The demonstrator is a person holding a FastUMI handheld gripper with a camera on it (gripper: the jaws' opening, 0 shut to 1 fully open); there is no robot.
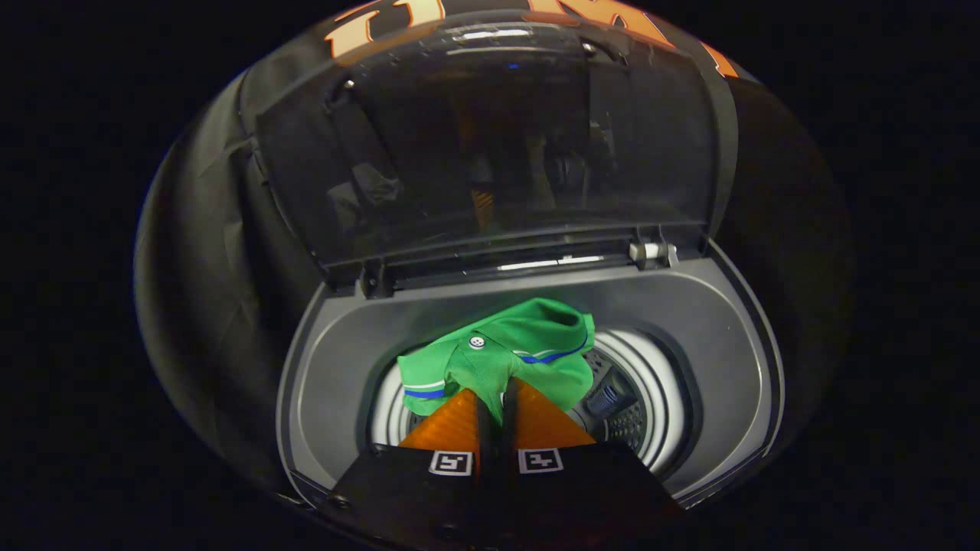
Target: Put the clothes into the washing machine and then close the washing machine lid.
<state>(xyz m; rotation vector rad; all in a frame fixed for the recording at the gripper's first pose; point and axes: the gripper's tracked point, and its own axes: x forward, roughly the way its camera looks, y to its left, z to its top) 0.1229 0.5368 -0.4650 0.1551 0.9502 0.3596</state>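
Because the lid (pixel 490 145) stood up, the tongs (pixel 494 398) pinched the green shirt (pixel 521 352) tight, right over the open washing machine (pixel 689 321) drum

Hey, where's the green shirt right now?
In the gripper view, the green shirt hangs pinched in the gripper, over the drum opening of the washing machine, below the raised lid.

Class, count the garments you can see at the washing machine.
1: a green shirt held in the gripper, whose jaws are closed on it, over the drum opening. Others might lie hidden beneath it.
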